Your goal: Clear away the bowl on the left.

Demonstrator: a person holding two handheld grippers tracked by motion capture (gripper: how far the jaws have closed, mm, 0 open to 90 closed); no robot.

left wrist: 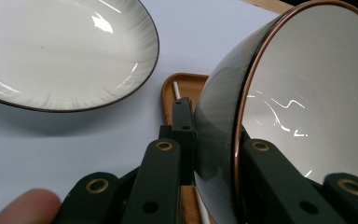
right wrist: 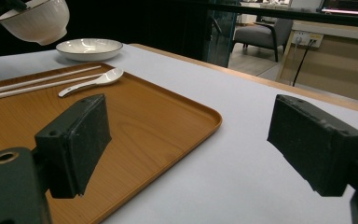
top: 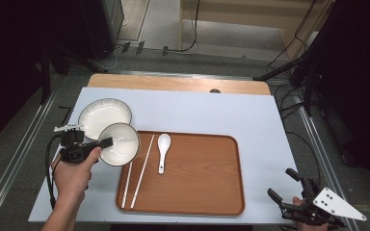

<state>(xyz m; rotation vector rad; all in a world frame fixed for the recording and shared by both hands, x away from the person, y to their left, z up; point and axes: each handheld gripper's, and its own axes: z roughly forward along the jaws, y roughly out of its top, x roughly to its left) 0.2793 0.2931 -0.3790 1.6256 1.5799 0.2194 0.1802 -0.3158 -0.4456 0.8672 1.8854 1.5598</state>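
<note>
Nearest, at five o'clock: right claw point(top: 289, 191), jaws wide apart, idle off the tray point(top: 212, 192) corner. At nine o'clock: left claw point(top: 107, 142) clamped on rim of bowl point(top: 120, 144), held tilted above the tray's left edge; open tray surface lying toward three o'clock. Beyond, plate point(top: 103, 115) on worktop point(top: 221, 110).

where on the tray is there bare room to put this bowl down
The tray is bare right of the spoon, out to its right rim. Its left end is crowded: the chopsticks lie there, and the plate sits just off that corner. The left gripper holds the bowl.
</note>
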